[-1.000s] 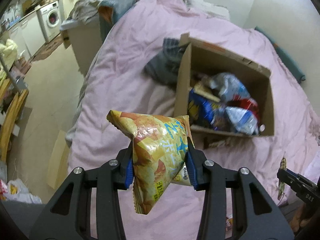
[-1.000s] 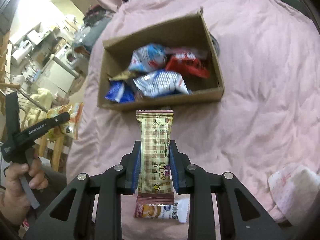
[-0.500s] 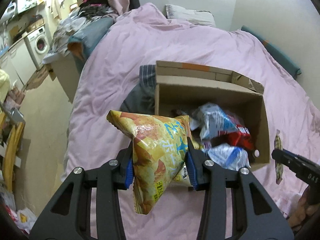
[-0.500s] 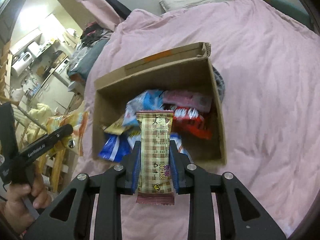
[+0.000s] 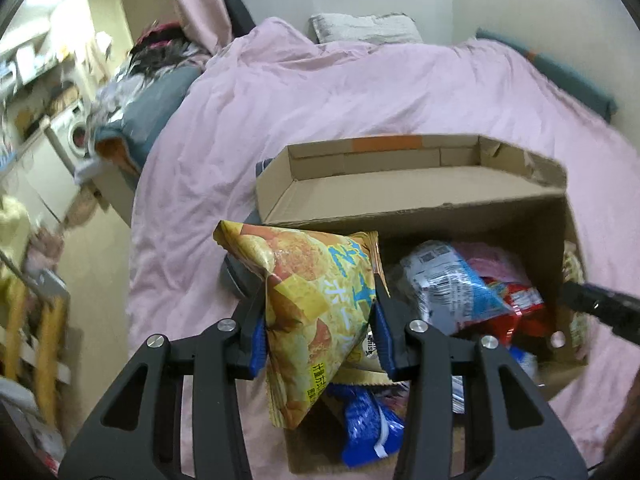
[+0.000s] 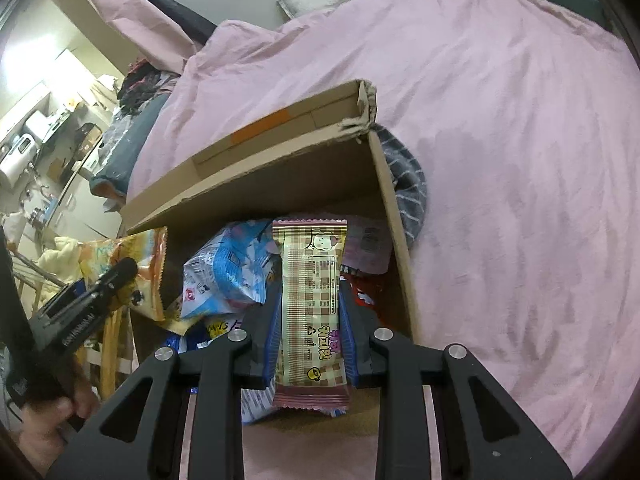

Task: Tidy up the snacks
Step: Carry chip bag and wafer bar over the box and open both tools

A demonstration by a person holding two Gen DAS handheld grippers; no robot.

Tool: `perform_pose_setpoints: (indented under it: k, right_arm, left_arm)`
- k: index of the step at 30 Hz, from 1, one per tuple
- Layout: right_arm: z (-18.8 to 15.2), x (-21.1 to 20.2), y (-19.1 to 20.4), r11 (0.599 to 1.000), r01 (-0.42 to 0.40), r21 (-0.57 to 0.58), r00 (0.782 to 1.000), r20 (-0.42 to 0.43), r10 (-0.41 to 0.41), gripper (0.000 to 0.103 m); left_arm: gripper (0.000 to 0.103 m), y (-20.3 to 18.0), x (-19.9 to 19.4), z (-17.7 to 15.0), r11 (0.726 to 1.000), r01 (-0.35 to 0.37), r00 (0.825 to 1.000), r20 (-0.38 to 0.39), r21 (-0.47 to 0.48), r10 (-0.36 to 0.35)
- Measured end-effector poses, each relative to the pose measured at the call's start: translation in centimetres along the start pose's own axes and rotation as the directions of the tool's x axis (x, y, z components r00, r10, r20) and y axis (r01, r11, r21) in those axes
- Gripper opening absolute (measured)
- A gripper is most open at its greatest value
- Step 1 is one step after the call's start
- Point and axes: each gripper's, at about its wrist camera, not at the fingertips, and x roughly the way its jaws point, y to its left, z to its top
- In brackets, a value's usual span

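My left gripper (image 5: 318, 340) is shut on a yellow chip bag (image 5: 316, 308) and holds it over the left edge of an open cardboard box (image 5: 400, 192). My right gripper (image 6: 309, 340) is shut on a long checkered wafer bar (image 6: 310, 304) and holds it above the box (image 6: 288, 176), over the snacks inside. The box holds a light-blue bag (image 6: 228, 280), a red bag (image 5: 516, 304), a pink pack (image 6: 368, 244) and a dark-blue bag (image 5: 368, 420). The left gripper with its chip bag also shows at the left of the right wrist view (image 6: 100, 288).
The box sits on a bed with a pink duvet (image 6: 520, 160). A grey striped cloth (image 6: 408, 184) lies under the box's far corner. A pillow (image 5: 364, 28) lies at the headboard. Clothes, a washing machine (image 5: 74, 136) and a wooden rack (image 5: 24, 320) stand left of the bed.
Both grippers have moved forward towards the box with their snacks. They now hang over it, and the box fills much more of each view.
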Motion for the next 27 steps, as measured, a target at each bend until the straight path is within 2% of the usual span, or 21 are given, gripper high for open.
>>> perform_pose_setpoints:
  k: [6,12,16,18,20,25,27]
  right_arm:
    - [0.3,1.0,0.9,1.0,0.011,-0.023,1.0,-0.007,-0.011,0.027]
    - [0.3,1.5,0.7,1.0,0.021,-0.01,1.0,-0.023,-0.021,0.028]
    - [0.4,1.3,0.7,1.0,0.016,0.002,1.0,-0.011,-0.016,0.029]
    - [0.4,1.3,0.6,1.0,0.016,0.007,1.0,-0.003,-0.016,0.031]
    - [0.3,1.3,0.5,1.0,0.009,0.011,1.0,-0.001,-0.009,0.031]
    - [0.3,0.6,0.5,1.0,-0.01,0.013,1.0,0.023,0.01,0.032]
    - [0.4,0.3,0.7,1.0,-0.015,0.015,0.999,0.029,0.015,0.04]
  left_arm:
    - [0.039,0.6,1.7,0.3,0.997,0.023,0.998,-0.051,-0.069,-0.027]
    - [0.04,0.2,2.2,-0.2,0.998,0.025,0.997,-0.075,-0.064,-0.03]
    - [0.041,0.2,2.1,-0.3,0.995,0.054,0.995,-0.082,-0.087,-0.061]
    - [0.046,0.2,2.0,-0.4,0.992,0.078,0.992,-0.096,-0.101,-0.088]
    - [0.071,0.1,1.9,-0.4,0.993,0.069,0.991,-0.106,-0.098,-0.079]
    - [0.075,-0.6,0.8,-0.5,0.997,0.049,0.994,-0.09,-0.055,-0.054]
    - [0.075,-0.7,0.4,-0.5,0.999,0.031,0.996,-0.078,-0.04,-0.034]
